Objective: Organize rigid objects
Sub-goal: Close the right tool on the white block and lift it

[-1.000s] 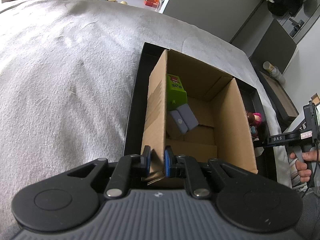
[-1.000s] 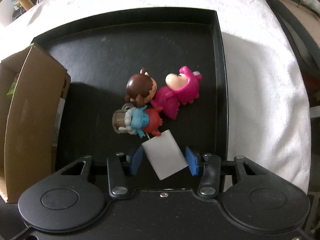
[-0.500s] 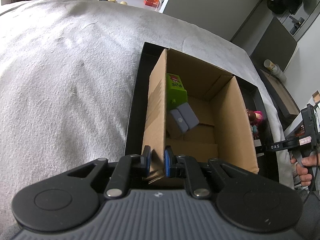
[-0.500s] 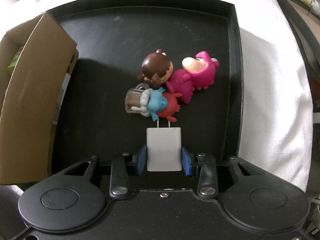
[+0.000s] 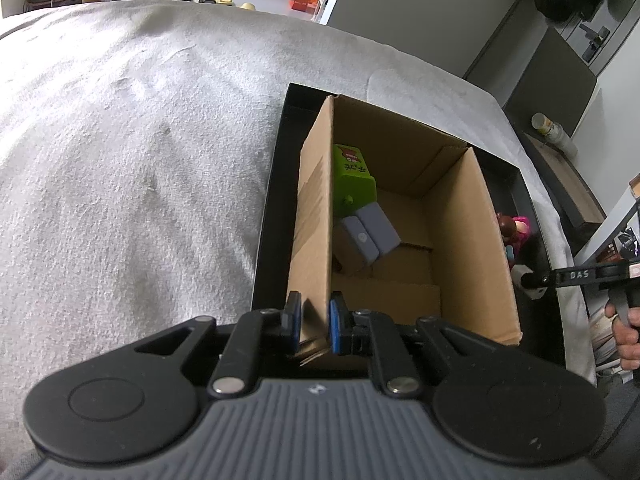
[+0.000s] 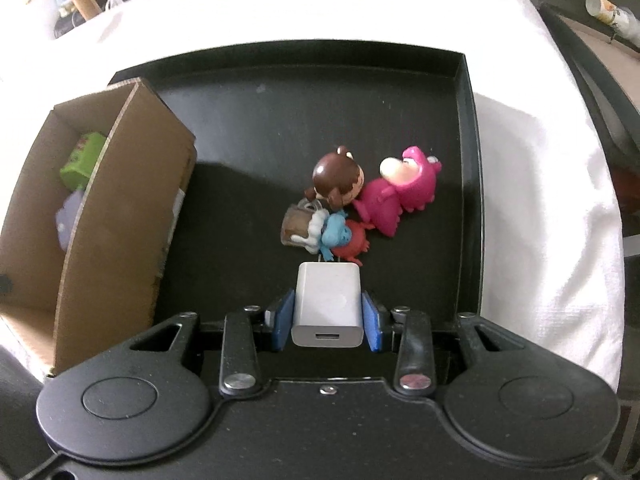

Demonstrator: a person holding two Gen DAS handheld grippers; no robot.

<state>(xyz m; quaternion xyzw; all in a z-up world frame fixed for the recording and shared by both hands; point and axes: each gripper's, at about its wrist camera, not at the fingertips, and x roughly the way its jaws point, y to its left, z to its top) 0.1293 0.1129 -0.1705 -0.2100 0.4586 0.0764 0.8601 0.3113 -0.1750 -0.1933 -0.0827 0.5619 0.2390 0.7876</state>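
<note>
The left gripper (image 5: 314, 326) is clenched on the near wall of the cardboard box (image 5: 460, 216), which stands in the black tray (image 6: 360, 92) on the white cloth. Inside lie a green carton (image 5: 354, 184) and grey blocks (image 5: 370, 230). To the right, the right gripper (image 6: 327, 322) grasps the white charger (image 6: 328, 300), prongs pointing forward, just beside the toy figures (image 6: 360, 200). I think the smooth charger could slip out, or its prongs could catch the figures. Only the left view shows the box floor; only the right view shows the charger clearly.
</note>
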